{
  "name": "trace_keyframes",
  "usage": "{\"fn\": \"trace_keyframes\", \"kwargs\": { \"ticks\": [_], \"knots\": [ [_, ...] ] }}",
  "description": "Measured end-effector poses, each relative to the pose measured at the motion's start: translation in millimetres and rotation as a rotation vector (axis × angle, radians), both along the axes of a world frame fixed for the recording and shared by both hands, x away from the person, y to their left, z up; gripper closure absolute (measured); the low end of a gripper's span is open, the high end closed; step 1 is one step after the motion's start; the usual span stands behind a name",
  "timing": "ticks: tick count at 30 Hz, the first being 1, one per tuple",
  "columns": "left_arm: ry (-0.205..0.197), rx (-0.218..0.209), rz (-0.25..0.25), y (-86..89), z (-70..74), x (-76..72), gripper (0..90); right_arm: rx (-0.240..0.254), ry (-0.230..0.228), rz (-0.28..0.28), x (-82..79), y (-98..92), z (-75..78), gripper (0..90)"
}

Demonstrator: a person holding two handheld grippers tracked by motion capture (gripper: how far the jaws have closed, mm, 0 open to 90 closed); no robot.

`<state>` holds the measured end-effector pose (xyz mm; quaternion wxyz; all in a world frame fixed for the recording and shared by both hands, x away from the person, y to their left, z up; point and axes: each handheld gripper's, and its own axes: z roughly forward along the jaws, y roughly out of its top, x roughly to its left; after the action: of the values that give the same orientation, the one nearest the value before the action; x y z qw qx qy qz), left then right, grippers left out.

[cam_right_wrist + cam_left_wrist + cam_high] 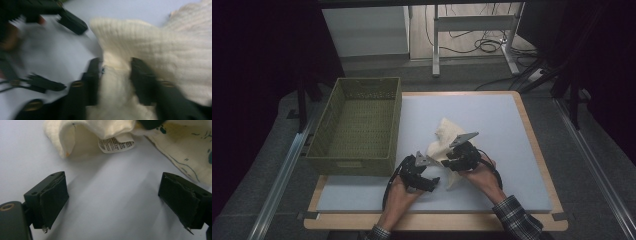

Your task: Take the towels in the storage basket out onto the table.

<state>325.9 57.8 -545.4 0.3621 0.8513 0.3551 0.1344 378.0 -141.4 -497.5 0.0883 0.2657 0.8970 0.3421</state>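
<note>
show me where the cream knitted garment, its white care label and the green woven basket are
cream knitted garment (447, 131): high view, its upper raised fold.
white care label (116, 145): left gripper view, its printed face.
green woven basket (352, 159): high view, its near wall.

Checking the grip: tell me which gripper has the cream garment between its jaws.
The right gripper: its jaws pinch the cream garment. The left gripper stands open over bare mat.

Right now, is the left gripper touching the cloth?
Apart. The left gripper view shows the left gripper with its jaws wide open over bare table, and the cream cloth lies beyond the pads with a clear strip of table between.
</note>
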Motion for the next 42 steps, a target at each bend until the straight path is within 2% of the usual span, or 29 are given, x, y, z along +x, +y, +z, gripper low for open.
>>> {"fn": "trace_keyframes", "kwargs": {
  "ticks": [1, 3, 5, 7, 9, 10, 11, 13, 17, 18, 20, 21, 22, 23, 24, 25, 26, 27, 29, 30, 32, 34, 37, 40, 41, 42],
  "knots": [
    [0.000, 0.000, 0.000, 0.0, 0.0, 0.0, 8.7, -0.015, -0.013, -0.007, 1.5, -0.5, -2.3, 81.6],
    [0.001, 0.000, 0.001, 0.0, 0.0, 0.0, 8.7, -0.001, -0.019, -0.018, 1.7, -5.6, 2.1, 85.8],
    [0.001, -0.004, 0.002, -0.3, -0.2, -0.1, 8.8, 0.006, -0.030, -0.028, 1.6, -10.1, 6.3, 86.5],
    [0.001, -0.003, 0.000, -0.1, -0.1, 0.0, 8.8, 0.025, -0.066, -0.065, 1.3, -30.0, 21.7, 86.8],
    [0.001, -0.005, 0.001, -0.3, -0.2, -0.1, 8.8, 0.034, -0.074, -0.080, 1.4, -36.1, 25.4, 86.7],
    [0.001, 0.000, -0.002, 0.1, 0.0, 0.1, 8.8, 0.048, -0.085, -0.100, 2.1, -47.6, 31.1, 86.7],
    [0.001, 0.003, -0.003, 0.2, 0.0, 0.1, 8.8, 0.061, -0.095, -0.139, 4.1, -66.8, 37.4, 86.7],
    [0.000, -0.005, 0.002, -0.3, -0.3, -0.1, 8.7, 0.067, -0.095, -0.183, 6.6, -86.4, 39.5, 86.7],
    [0.002, -0.003, 0.001, -0.3, -0.2, -0.2, 8.8, 0.081, -0.075, -0.277, 13.7, -124.8, 31.8, 86.6],
    [0.002, -0.003, 0.001, -0.3, -0.2, -0.2, 8.8, 0.081, -0.075, -0.277, 13.7, -124.8, 31.8, 86.6],
    [0.002, -0.003, 0.001, -0.3, -0.2, -0.2, 8.8, 0.078, -0.051, -0.319, 18.1, -143.0, 21.0, 86.5],
    [0.002, -0.003, 0.001, -0.3, -0.2, -0.2, 8.8, 0.074, -0.026, -0.340, 20.4, -154.3, 10.6, 85.7],
    [0.002, -0.003, 0.001, -0.3, -0.2, -0.2, 8.8, 0.073, -0.015, -0.347, 20.9, -158.2, 6.1, 85.0],
    [0.002, -0.003, 0.001, -0.3, -0.2, -0.2, 8.8, 0.071, 0.000, -0.357, 20.9, -163.5, -0.3, 82.2],
    [0.002, -0.003, 0.001, -0.2, -0.2, -0.2, 8.8, 0.071, 0.000, -0.357, 20.9, -163.5, -0.3, 82.2],
    [0.002, -0.003, 0.001, -0.3, -0.2, -0.2, 8.8, 0.072, 0.007, -0.358, 20.0, -168.0, -3.8, 77.3],
    [0.002, -0.003, 0.001, -0.3, -0.2, -0.2, 8.8, 0.079, 0.008, -0.361, 18.3, -170.6, -3.5, 74.1],
    [0.002, -0.003, 0.001, -0.2, -0.2, -0.2, 8.8, 0.088, -0.005, -0.362, 14.1, -173.7, 3.1, 70.3],
    [0.002, -0.003, 0.001, -0.3, -0.2, -0.2, 8.8, 0.095, -0.010, -0.360, 12.0, -174.3, 7.6, 69.1],
    [0.002, -0.001, 0.000, -0.1, -0.1, -0.1, 8.8, 0.118, -0.023, -0.336, 4.4, -172.4, 24.2, 66.9],
    [0.002, -0.004, 0.001, -0.3, -0.2, -0.2, 8.8, 0.124, -0.028, -0.325, 1.8, -170.2, 28.4, 66.5],
    [0.002, -0.004, 0.001, -0.3, -0.2, -0.2, 8.8, 0.135, -0.031, -0.278, -6.6, -159.3, 37.6, 66.3],
    [0.002, -0.003, 0.000, -0.2, -0.2, -0.2, 8.8, 0.136, -0.026, -0.204, -15.8, -139.5, 38.9, 66.3],
    [0.002, -0.005, 0.001, -0.4, -0.3, -0.3, 8.8, 0.137, -0.003, -0.122, -22.4, -113.1, 31.1, 66.2],
    [0.002, -0.005, 0.001, -0.3, -0.3, -0.2, 8.8, 0.143, 0.018, -0.087, -23.8, -99.5, 25.7, 65.9],
    [0.002, -0.005, 0.001, -0.3, -0.3, -0.2, 8.8, 0.143, 0.018, -0.087, -23.8, -99.5, 25.7, 65.9]
  ]
}}
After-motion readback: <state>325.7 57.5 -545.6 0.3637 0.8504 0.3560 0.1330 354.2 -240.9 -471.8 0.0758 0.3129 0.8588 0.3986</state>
